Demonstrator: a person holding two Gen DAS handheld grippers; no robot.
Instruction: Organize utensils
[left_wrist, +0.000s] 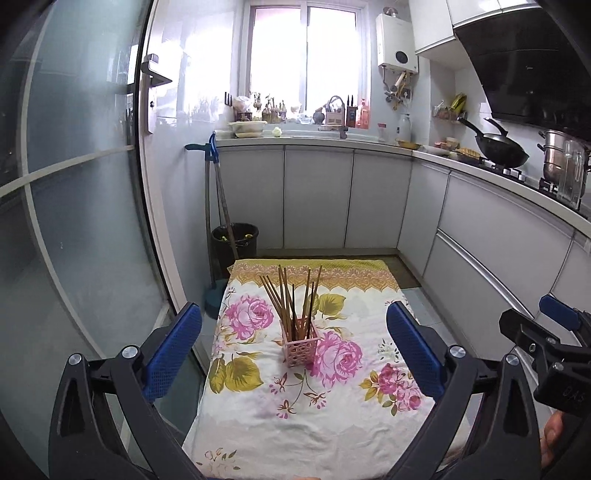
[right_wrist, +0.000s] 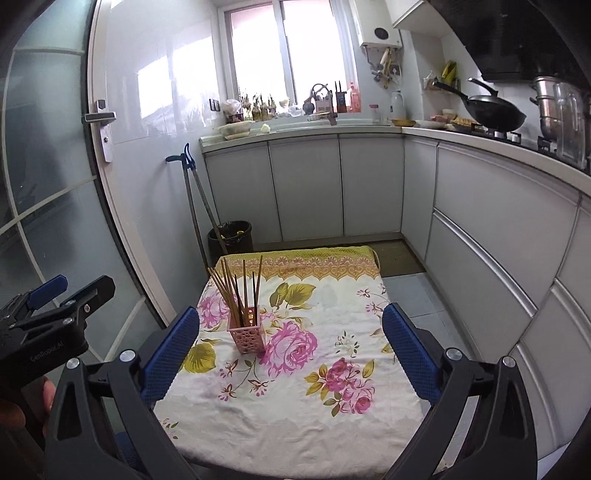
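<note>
A pink perforated holder stands upright on the floral tablecloth, with several brown chopsticks standing in it and fanning out. In the right wrist view the holder and chopsticks sit left of centre on the cloth. My left gripper is open and empty, held back over the near part of the table. My right gripper is open and empty, to the right of the left one. Each gripper shows at the edge of the other's view: the right, the left.
A black bin and a mop stand beyond the table's far left corner. Grey cabinets run along the back and right. A wok and steel pot sit on the stove. A glass door is at the left.
</note>
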